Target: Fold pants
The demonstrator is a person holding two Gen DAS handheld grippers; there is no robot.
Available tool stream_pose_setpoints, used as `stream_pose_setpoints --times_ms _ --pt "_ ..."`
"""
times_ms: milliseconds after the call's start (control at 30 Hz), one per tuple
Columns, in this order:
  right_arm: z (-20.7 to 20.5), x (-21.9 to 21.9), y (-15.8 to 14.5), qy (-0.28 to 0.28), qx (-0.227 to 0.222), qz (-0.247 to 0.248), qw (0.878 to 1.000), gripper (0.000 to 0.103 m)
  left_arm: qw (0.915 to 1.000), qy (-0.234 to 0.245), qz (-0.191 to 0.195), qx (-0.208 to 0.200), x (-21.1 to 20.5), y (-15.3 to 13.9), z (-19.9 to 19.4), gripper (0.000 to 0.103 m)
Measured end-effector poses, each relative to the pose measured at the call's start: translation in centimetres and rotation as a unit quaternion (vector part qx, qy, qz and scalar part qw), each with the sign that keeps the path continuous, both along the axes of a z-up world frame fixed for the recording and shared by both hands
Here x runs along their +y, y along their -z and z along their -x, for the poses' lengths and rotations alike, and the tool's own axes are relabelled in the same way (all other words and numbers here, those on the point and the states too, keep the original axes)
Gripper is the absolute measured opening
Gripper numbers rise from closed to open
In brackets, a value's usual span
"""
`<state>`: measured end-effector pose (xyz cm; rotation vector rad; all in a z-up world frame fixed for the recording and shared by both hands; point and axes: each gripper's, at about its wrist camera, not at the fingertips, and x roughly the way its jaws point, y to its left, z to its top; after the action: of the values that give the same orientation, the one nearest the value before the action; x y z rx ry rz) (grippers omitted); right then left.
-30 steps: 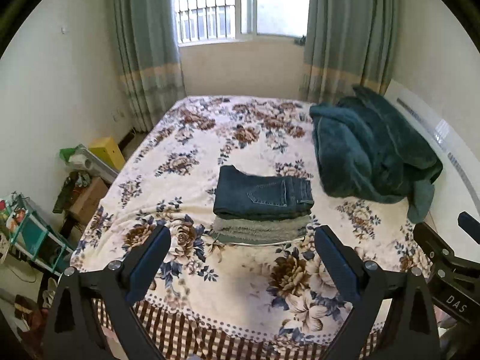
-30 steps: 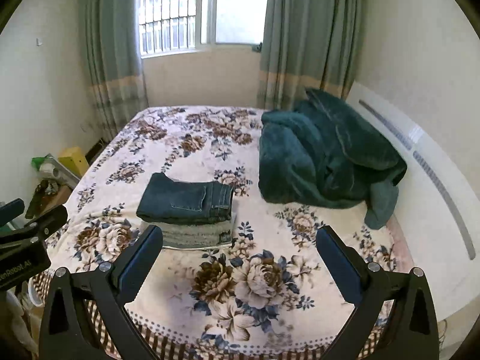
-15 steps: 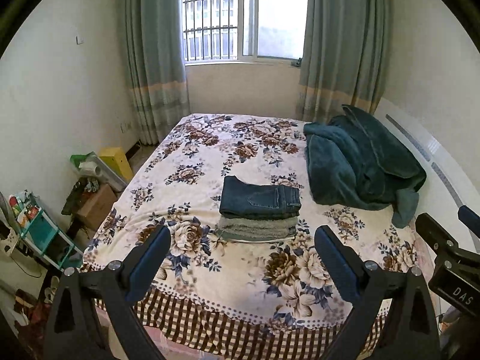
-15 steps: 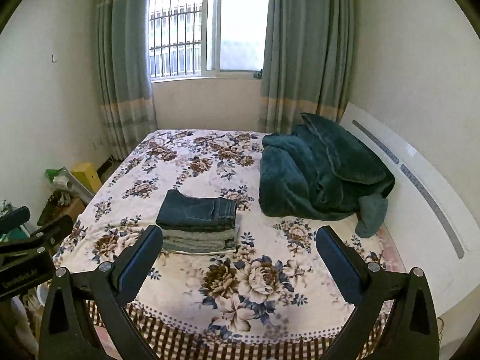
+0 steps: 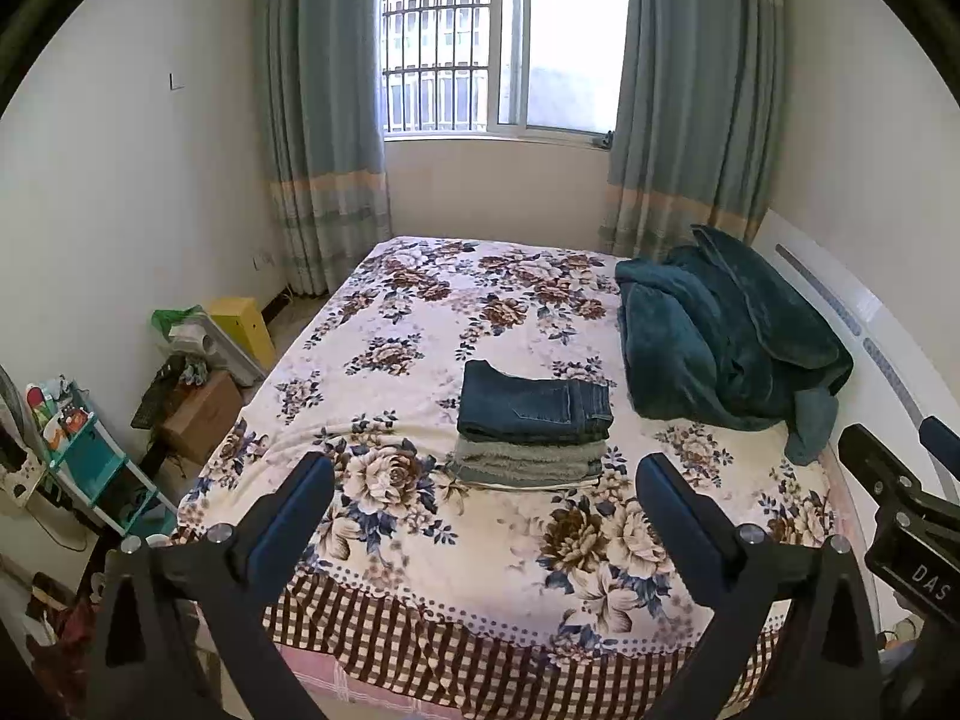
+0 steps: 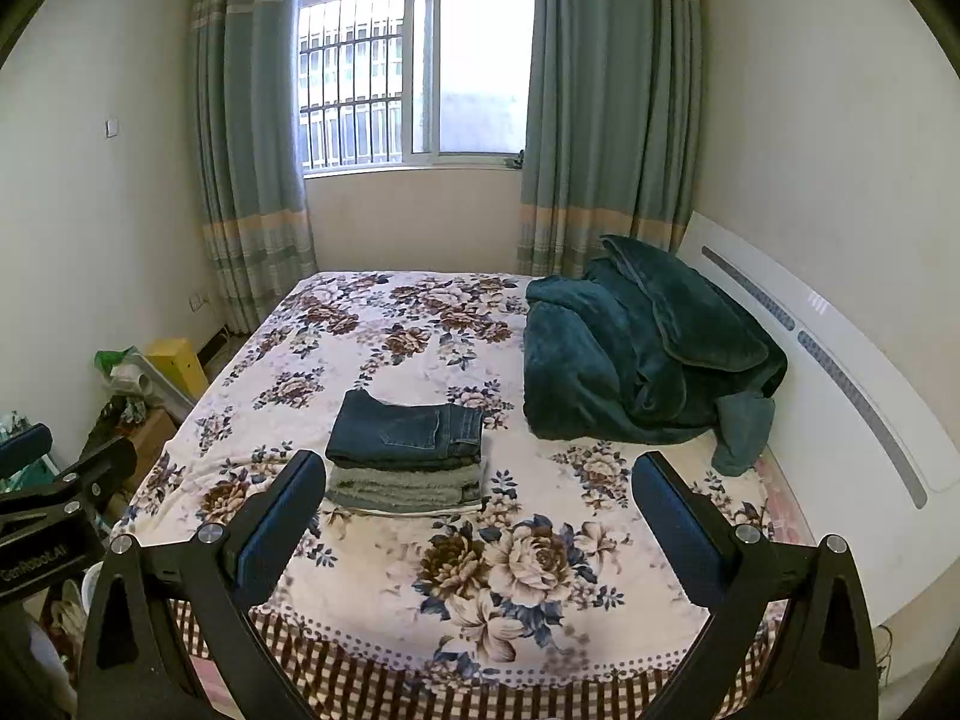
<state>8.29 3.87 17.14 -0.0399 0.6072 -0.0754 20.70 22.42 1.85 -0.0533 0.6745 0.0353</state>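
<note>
Folded dark blue jeans lie on top of a folded grey-green pair, stacked in the middle of the floral bedspread. The stack also shows in the right wrist view. My left gripper is open and empty, held back from the bed's near edge, well short of the stack. My right gripper is open and empty too, at about the same distance. The right gripper's body shows at the right edge of the left wrist view.
A crumpled teal blanket lies on the bed's right side against a white headboard. Boxes, a yellow bin and a teal shelf crowd the floor on the left. Curtains and a window stand behind the bed.
Both grippers have drawn back and up from the bed, so the stack looks smaller and farther away. The folded stack has not moved. Both stay open.
</note>
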Motion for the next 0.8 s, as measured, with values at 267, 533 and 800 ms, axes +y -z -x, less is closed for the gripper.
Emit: stream_pose_setpoints --times_ms 267,533,800 --pt "-0.1 0.5 0.1 -0.001 0.005 -0.006 1.000 0.103 1.0000 -0.003 -0.007 0.002 0.2 0.2 0.6 0.103" --pt "0.1 1.2 0.2 -0.006 0.008 -0.006 1.000 0.103 1.0000 -0.004 -0.009 -0.001 0.4 0.0 0.6 0.103" --pt "0.1 1.3 0.3 -0.011 0.008 -0.010 1.000 0.103 0.9999 -0.007 -0.013 -0.009 0.5 -0.3 0.7 0.103"
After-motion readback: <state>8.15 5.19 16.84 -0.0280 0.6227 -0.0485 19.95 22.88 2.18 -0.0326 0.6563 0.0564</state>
